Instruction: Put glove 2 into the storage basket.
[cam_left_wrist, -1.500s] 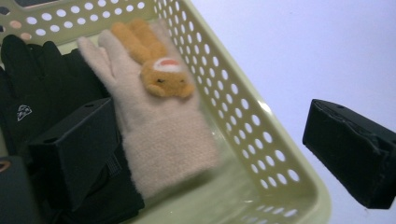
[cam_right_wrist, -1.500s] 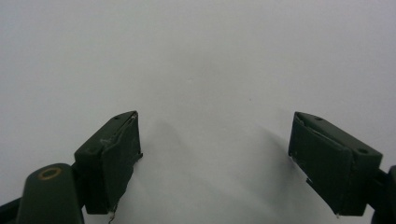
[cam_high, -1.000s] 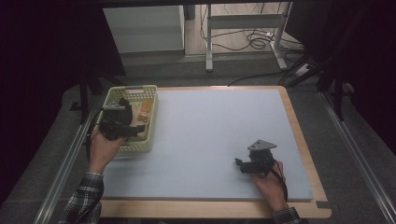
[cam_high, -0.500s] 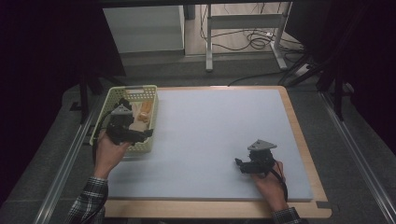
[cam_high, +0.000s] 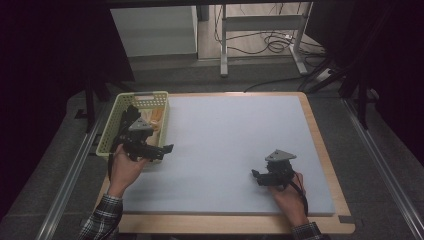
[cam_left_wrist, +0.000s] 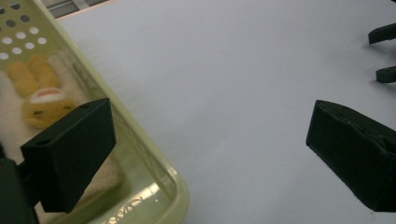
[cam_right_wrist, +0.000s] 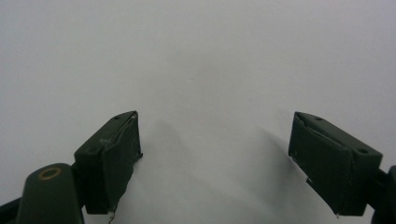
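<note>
The right gripper (cam_high: 257, 178) rests low over the mat (cam_high: 230, 145), its two blocky black jaws spread wide with only smooth, matte pale-grey surface between them; in the right gripper view the jaw pads look rubbery, with slightly frayed edges. A grey three-cornered plate sits on top of it, and the person's hand wraps the handle from behind.

Farther off, the left gripper (cam_high: 165, 149) is held at the near corner of the basket (cam_high: 113, 131), jaws also parted wide and holding nothing. In the left gripper view one jaw hangs over the basket's inside and the other over the bare mat, so the glossy, rounded yellow-green plastic rim (cam_left_wrist: 140, 140) runs between them. The basket's wall is pierced with rows of small round holes. Inside it, just beyond the jaw on that side, lies a soft plush toy (cam_left_wrist: 39, 93), fuzzy yellow with long ears, on a pale fleecy cloth (cam_left_wrist: 109, 175)
</note>
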